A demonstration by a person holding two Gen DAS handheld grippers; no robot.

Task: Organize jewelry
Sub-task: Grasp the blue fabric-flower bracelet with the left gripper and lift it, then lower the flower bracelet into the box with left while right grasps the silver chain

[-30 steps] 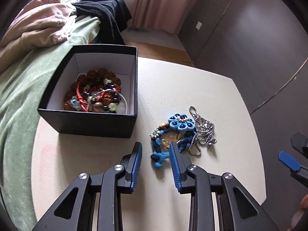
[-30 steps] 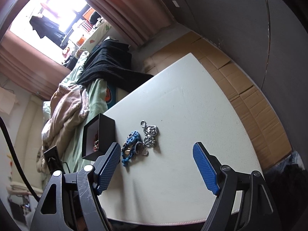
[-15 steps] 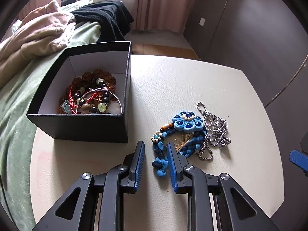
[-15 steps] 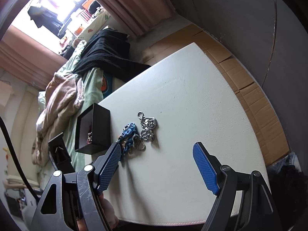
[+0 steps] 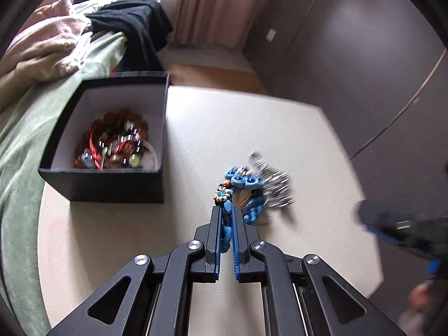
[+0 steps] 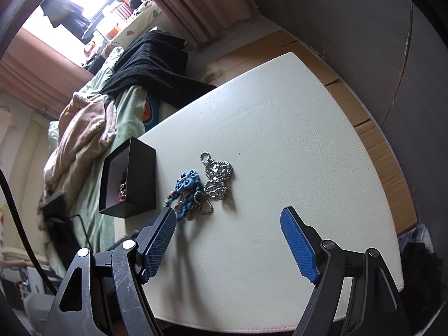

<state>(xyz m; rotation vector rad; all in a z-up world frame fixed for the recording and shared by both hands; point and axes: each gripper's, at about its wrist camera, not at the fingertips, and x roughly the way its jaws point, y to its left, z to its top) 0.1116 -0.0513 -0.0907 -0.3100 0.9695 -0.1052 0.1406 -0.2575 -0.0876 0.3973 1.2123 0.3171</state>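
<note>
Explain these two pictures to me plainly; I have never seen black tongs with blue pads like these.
There is no robot here: a person holds one hand-held gripper per hand, each with a camera looking along its two fingers.

The left camera shows the left gripper shut on the blue braided bracelet on the white table. Beside it lies a silver ball chain, partly tangled with the bracelet. The black box further left already holds beaded jewelry.

The right camera shows the right gripper, fingers wide apart, holding nothing, above the same table.
</note>
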